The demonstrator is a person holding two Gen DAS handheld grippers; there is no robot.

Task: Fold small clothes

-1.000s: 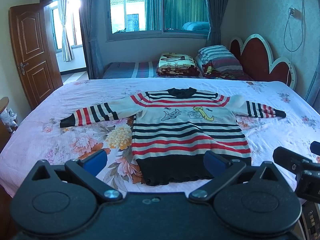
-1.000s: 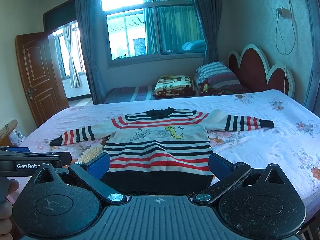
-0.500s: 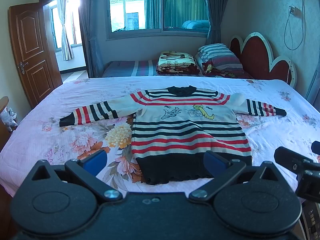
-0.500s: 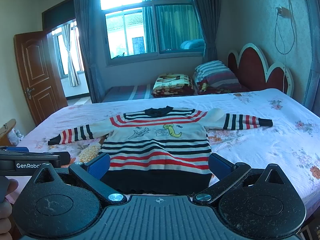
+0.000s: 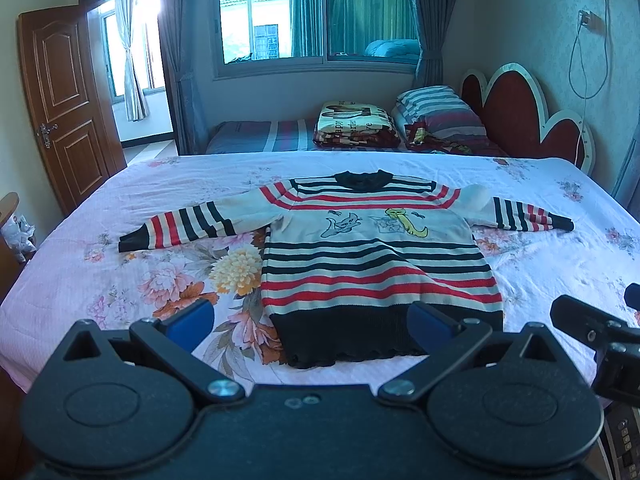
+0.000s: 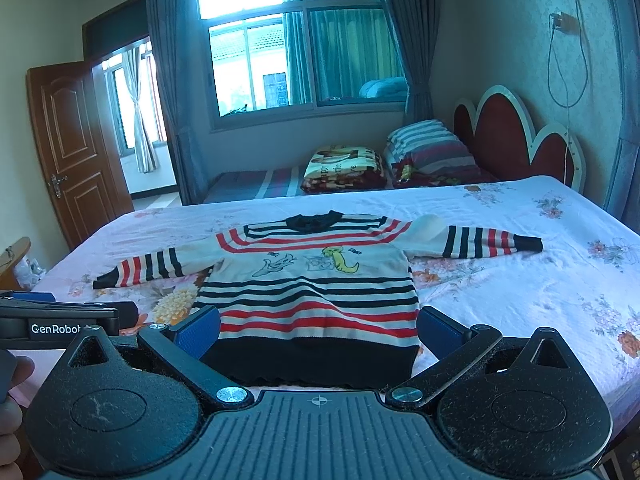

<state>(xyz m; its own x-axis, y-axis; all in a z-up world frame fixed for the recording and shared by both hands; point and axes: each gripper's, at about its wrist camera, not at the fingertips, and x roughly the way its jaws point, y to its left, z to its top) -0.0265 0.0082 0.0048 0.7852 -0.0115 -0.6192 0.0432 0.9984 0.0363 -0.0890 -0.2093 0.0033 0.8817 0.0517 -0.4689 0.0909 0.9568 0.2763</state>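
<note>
A small striped sweater (image 5: 372, 256) in red, black and white lies flat on the bed, sleeves spread out, black hem nearest me; it also shows in the right wrist view (image 6: 312, 288). My left gripper (image 5: 308, 320) is open and empty, held above the bed's near edge just short of the hem. My right gripper (image 6: 318, 326) is open and empty, also just short of the hem. Each gripper shows at the edge of the other's view: the right one (image 5: 592, 324) and the left one (image 6: 60, 320).
The bed has a pink floral sheet (image 5: 120, 280). A folded blanket (image 5: 354, 124) and striped pillows (image 5: 436, 108) lie beyond it by a red headboard (image 5: 520, 112). An open wooden door (image 5: 64, 100) stands at the left. A window (image 5: 316, 12) is at the back.
Both grippers have drifted slightly, so the sweater sits a little lower in both views. The sweater has not moved and both grippers stay open.
</note>
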